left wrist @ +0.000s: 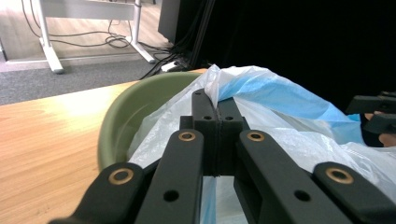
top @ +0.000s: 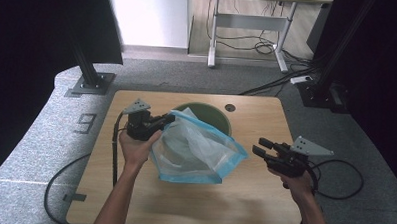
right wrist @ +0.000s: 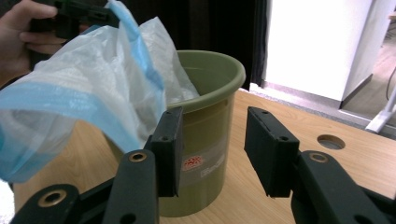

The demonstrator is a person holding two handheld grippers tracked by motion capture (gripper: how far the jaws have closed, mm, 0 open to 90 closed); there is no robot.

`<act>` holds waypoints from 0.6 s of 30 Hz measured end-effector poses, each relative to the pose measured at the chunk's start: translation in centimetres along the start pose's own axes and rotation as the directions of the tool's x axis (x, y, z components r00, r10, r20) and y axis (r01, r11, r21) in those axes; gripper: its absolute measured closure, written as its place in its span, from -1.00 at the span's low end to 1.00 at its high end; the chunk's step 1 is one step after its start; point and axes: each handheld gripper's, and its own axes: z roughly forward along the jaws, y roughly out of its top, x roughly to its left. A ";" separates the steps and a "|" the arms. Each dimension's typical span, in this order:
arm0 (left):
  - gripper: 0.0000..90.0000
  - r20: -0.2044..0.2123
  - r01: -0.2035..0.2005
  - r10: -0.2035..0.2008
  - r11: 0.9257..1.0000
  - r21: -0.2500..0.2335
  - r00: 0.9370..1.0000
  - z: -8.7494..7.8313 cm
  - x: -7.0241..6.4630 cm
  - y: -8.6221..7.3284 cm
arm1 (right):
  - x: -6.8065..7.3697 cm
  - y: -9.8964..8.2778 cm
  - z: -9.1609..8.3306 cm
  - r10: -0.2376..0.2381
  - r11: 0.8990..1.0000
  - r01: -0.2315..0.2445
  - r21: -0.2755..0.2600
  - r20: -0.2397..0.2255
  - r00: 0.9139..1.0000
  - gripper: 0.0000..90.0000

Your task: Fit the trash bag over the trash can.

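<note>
Left claw is clamped tight on the upper hem of the plastic bag; in the left gripper view the two jaws meet flush, with the thin film and its blue edge band pinched at their tips. The bag is translucent white with a blue drawstring-style hem. It hangs lifted off the bench, its mouth part open, and drapes over the near side of the green bucket. Part of the film dips inside the bucket rim, as the right gripper view shows.

Right claw is held off to the right of the bag, well apart from it and above the bench. Its jaws stand about half open with nothing between them; through the gap one sees the bucket wall and its label.

The bucket stands upright toward the far middle of the bench, near the round cable hole.
</note>
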 end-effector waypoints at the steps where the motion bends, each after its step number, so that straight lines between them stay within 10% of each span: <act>1: 0.98 0.002 -0.002 0.002 1.000 0.001 1.000 0.1 -0.1 0.0 | -0.1 0.1 0.1 0.001 1.000 -0.001 0.000 0.004 1.000 0.23; 18: 0.98 -0.007 0.006 -0.006 1.000 -0.002 1.000 0.5 -0.2 -0.9 | 3.2 -0.3 2.7 0.022 0.998 -0.017 0.053 -0.094 0.995 0.03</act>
